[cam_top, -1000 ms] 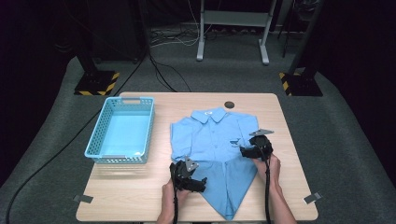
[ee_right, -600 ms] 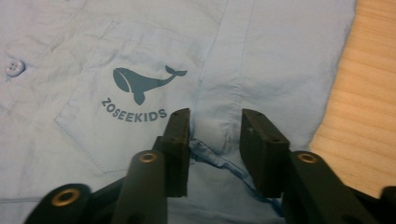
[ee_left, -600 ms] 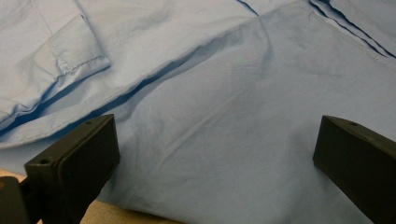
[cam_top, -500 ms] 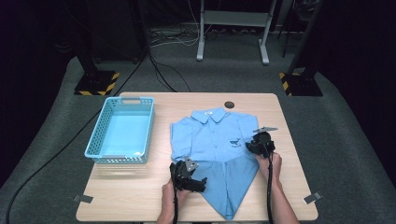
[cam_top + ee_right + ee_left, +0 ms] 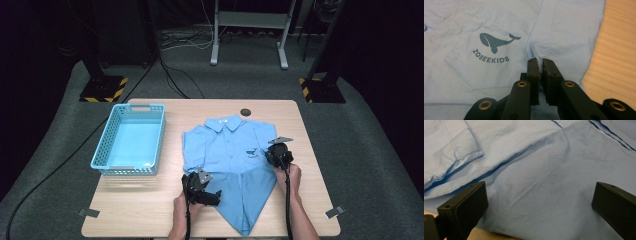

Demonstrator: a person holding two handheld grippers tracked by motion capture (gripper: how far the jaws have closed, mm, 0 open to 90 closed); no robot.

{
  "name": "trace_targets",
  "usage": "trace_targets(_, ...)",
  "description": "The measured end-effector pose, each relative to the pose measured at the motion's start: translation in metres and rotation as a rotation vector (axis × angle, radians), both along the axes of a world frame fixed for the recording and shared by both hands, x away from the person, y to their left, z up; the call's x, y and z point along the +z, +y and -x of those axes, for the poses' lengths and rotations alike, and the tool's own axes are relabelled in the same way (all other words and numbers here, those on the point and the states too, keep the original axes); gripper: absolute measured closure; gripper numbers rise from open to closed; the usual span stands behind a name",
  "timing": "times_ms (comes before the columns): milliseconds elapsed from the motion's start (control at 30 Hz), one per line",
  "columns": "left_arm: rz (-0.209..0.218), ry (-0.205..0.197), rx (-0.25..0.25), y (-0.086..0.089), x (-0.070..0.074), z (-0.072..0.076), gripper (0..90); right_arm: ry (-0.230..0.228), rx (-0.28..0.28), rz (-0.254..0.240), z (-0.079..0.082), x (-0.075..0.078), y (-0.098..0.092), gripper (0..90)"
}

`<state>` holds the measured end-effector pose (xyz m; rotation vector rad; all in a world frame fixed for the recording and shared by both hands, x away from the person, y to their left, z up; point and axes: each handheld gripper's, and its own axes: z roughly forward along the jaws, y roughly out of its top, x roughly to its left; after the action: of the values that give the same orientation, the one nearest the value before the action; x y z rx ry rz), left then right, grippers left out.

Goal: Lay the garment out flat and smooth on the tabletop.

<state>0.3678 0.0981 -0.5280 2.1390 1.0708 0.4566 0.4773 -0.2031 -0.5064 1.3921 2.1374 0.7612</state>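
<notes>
Two grippers work one blue shirt [image 5: 227, 150], which lies flat on the table [image 5: 150, 210], collar far, hem near, right of the basket [image 5: 129, 140]. Right gripper [image 5: 540, 62] sits at the shirt's right edge, beside the whale logo [image 5: 496, 42] on the pocket; its jaws have just been closing and now stand together, pinching a ridge of cloth between the pads. Left gripper [image 5: 206, 189] rests at the shirt's near left edge; its jaws stand wide apart, fabric spread flat between and beyond them, neither pad pressing on it. Table edge shows under the left jaw.
</notes>
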Motion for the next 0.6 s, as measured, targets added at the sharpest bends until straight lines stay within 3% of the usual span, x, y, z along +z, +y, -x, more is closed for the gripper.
trace_targets(400, 0.0, 0.0, 0.001, 0.0, 0.0, 0.0, 0.2, -0.071, -0.018, 0.008, 0.007, 0.018, -0.015, 84.8)
trace_targets(600, -0.001, 0.001, 0.0, 0.0, 0.0, 0.0, 0.2, -0.082, -0.044, 0.005, 0.01, 0.021, -0.026, 84.8)
